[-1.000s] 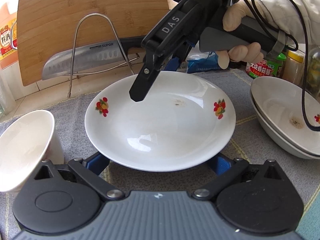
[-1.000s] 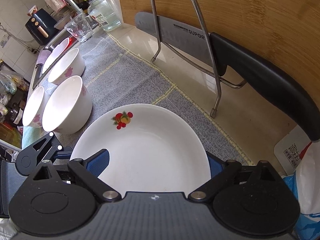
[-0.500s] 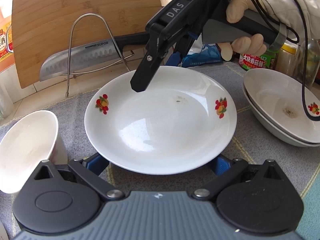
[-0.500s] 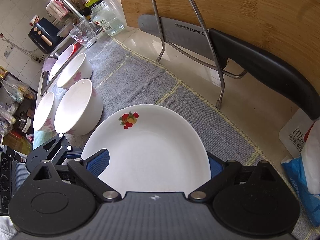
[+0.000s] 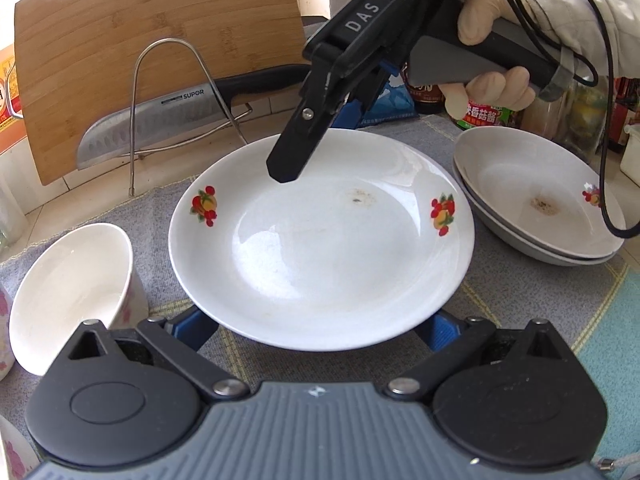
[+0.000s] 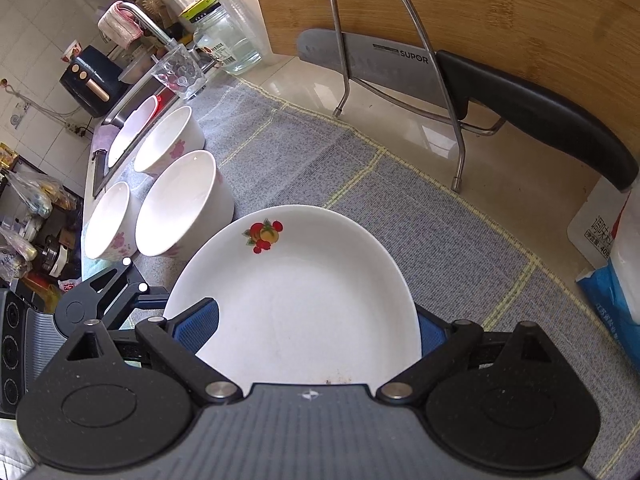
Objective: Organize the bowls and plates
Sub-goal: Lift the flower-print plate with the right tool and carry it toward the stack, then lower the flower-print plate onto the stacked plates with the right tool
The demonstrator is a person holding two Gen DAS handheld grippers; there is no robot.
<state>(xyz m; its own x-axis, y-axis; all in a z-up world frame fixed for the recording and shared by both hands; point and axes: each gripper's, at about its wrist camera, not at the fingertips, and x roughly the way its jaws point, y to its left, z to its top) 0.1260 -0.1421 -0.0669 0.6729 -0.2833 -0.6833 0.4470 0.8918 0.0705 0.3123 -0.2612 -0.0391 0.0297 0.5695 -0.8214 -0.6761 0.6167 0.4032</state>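
A white plate (image 5: 320,260) with fruit prints hangs level above the grey mat (image 5: 500,280), carried between both grippers. My left gripper (image 5: 320,320) has its fingers spread wide under the plate's near rim. My right gripper (image 5: 320,140), in a gloved hand, straddles the far rim with its fingers wide apart: one black finger over the plate, the other below. In the right wrist view the plate (image 6: 312,280) passes slantwise through my right gripper (image 6: 316,320). Two stacked plates (image 5: 536,200) sit just to the right. White bowls (image 6: 180,204) stand to the left.
A cutting board (image 5: 160,20), a wire rack (image 5: 176,92) and a large knife (image 5: 152,120) stand behind the mat. Sauce jars (image 5: 488,114) crowd the back right. More bowls (image 6: 168,140), a glass (image 6: 178,74) and a sink tap (image 6: 140,20) lie further left.
The plate and both grippers have moved right together, toward the stacked plates. Its right rim now overlaps the stack's left edge in the left wrist view.
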